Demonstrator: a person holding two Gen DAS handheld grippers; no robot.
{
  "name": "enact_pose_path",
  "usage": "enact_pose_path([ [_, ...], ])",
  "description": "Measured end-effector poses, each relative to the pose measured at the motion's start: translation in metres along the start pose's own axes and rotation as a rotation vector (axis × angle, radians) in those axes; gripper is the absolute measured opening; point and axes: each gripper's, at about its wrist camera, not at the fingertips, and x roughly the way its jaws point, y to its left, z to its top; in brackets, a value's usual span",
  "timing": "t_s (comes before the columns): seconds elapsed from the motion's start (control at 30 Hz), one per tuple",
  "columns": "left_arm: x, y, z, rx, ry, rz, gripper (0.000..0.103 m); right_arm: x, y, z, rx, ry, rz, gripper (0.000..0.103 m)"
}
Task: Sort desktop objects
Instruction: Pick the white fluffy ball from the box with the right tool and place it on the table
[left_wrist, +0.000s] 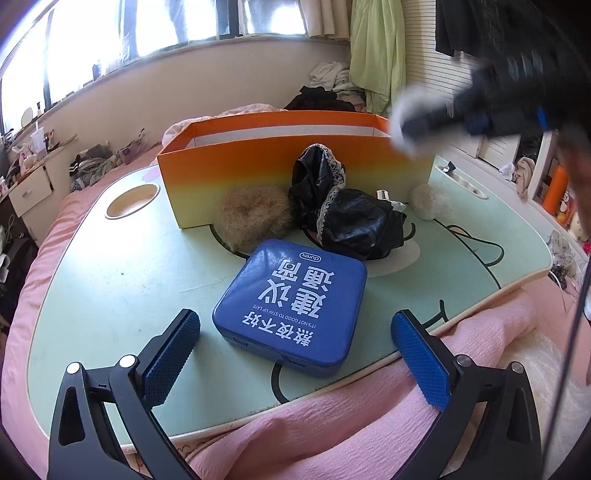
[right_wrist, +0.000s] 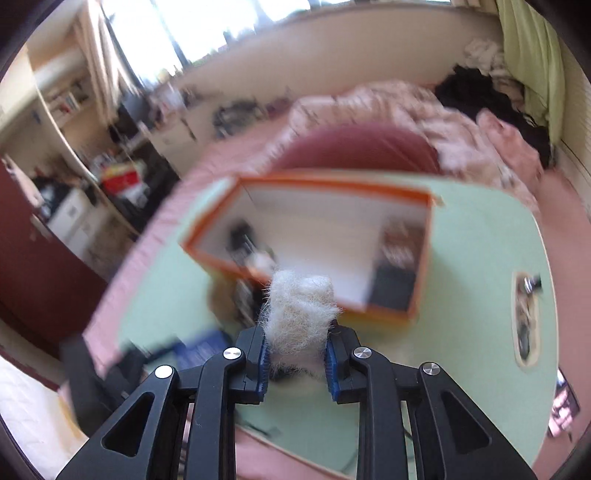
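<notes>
Above the orange box (right_wrist: 325, 236), right gripper (right_wrist: 297, 363) pinches a white fluff ball (right_wrist: 299, 317).

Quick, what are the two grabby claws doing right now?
Left gripper: open, holding nothing.
Right gripper: closed on a white fluffy ball.

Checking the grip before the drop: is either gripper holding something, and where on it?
The right gripper pinches a white fluff ball by its lower end; the left gripper holds nothing.
</notes>
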Motion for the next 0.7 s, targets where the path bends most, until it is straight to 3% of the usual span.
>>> enact_pose_path([
  [0.13,0.0,0.0,0.0,0.002,0.0,-0.003,0.103,0.026,-0.003,0.002,-0.003,0.018,-0.101,0.029],
  [0.2,-0.001,0.0,-0.001,0.002,-0.002,-0.006,0.103,0.018,-0.006,-0.002,0.013,-0.033,-0.072,0.04],
  [0.27,-0.001,-0.001,-0.001,0.002,-0.002,-0.006,0.103,-0.004,-0.011,-0.02,0.019,-0.124,-0.038,0.059],
  [0.37,-0.001,-0.001,-0.001,0.003,-0.002,-0.007,0.103,-0.022,-0.012,-0.047,-0.007,-0.171,-0.093,0.062],
  [0.47,-0.002,-0.002,-0.001,0.005,-0.001,-0.009,0.103,-0.018,-0.012,-0.08,-0.049,-0.136,-0.103,0.064],
  [0.57,-0.002,-0.002,-0.001,0.007,0.0,-0.009,0.103,0.007,-0.01,-0.101,-0.086,-0.097,-0.168,0.067],
  [0.6,-0.002,-0.003,-0.001,0.01,0.0,-0.007,0.103,0.009,-0.005,-0.106,-0.119,-0.154,-0.232,0.071],
  [0.63,-0.002,-0.003,-0.002,0.009,0.0,-0.006,0.103,0.016,-0.004,-0.109,-0.121,-0.191,-0.283,0.082],
  [0.7,-0.001,-0.001,-0.002,0.009,0.002,-0.009,0.103,0.02,-0.004,-0.109,-0.118,-0.192,-0.258,0.089],
])
